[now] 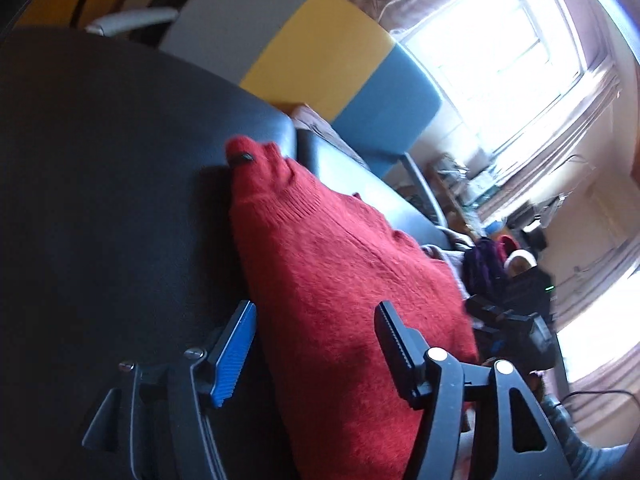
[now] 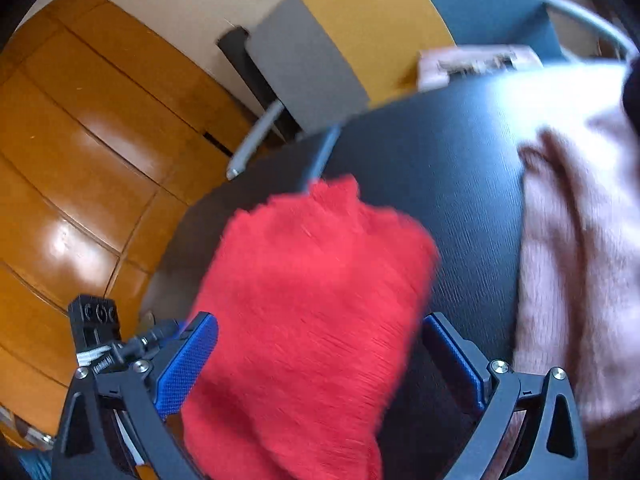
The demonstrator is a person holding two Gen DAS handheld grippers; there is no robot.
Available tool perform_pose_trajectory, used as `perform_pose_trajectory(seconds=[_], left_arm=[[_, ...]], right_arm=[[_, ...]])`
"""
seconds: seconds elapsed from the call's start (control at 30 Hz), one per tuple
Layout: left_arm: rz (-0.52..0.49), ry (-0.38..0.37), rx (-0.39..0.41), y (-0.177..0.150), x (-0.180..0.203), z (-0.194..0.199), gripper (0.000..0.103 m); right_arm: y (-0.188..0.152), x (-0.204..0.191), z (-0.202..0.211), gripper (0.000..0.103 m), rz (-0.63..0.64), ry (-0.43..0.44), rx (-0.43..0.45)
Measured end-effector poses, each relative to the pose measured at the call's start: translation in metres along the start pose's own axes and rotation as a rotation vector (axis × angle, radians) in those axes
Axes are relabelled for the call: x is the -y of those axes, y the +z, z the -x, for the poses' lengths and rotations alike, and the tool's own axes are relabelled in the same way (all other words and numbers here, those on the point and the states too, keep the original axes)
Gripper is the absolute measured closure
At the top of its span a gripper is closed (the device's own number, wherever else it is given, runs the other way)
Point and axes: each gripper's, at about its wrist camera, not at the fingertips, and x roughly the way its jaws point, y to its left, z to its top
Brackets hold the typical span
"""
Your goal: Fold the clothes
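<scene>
Folding barely underway, I judge: red sweater lies bunched on the black table. My left gripper and right gripper both gape around it, gripping nothing; pink garment untouched.

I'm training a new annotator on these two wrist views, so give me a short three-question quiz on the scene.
1. True or false: the left claw is clamped shut on the red sweater.
2. In the right wrist view, which garment lies right of the red sweater on the black surface? A) pink garment B) blue jeans C) white towel
3. Fill in: the pads of the right claw are coloured ____.

Key: 1 false, its jaws stand open; 2 A; 3 blue.
</scene>
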Motion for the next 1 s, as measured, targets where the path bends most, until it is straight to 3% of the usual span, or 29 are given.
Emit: perform_pose_trajectory(seconds=[0.13, 0.23, 0.27, 0.3, 0.37, 0.43, 0.47, 0.73, 1.0], left_arm=[[0.002, -0.013, -0.023, 0.005, 0.000, -0.028, 0.028], [0.012, -0.035, -0.023, 0.005, 0.003, -0.036, 0.024], [0.006, -0.028, -0.025, 0.004, 0.005, -0.037, 0.024], [0.003, -0.024, -0.026, 0.003, 0.005, -0.038, 0.027], [0.003, -0.023, -0.028, 0.000, 0.005, -0.037, 0.044], [0.026, -0.041, -0.027, -0.004, 0.000, -0.029, 0.058], [0.025, -0.037, -0.020, -0.008, -0.001, -0.022, 0.059], [0.066, 0.010, 0.121, -0.036, -0.040, 0.085, 0.066], [0.192, 0.212, 0.406, -0.075, -0.118, 0.250, 0.066]], right_arm=[[-0.008, 0.000, -0.016, 0.000, 0.023, 0.036, -0.041], [-0.010, -0.013, -0.032, 0.000, 0.064, 0.086, -0.097], [-0.011, -0.020, -0.037, 0.000, 0.101, 0.066, -0.102], [-0.013, -0.026, -0.040, 0.000, 0.132, 0.046, -0.104], [-0.016, -0.034, -0.042, 0.003, 0.160, 0.004, -0.102], [-0.021, -0.041, -0.042, 0.017, 0.172, -0.018, -0.108], [-0.024, -0.045, -0.042, 0.020, 0.172, -0.018, -0.113], [-0.057, -0.117, -0.079, 0.034, 0.222, 0.016, -0.195], [-0.080, -0.270, -0.201, 0.045, 0.410, 0.238, -0.396]])
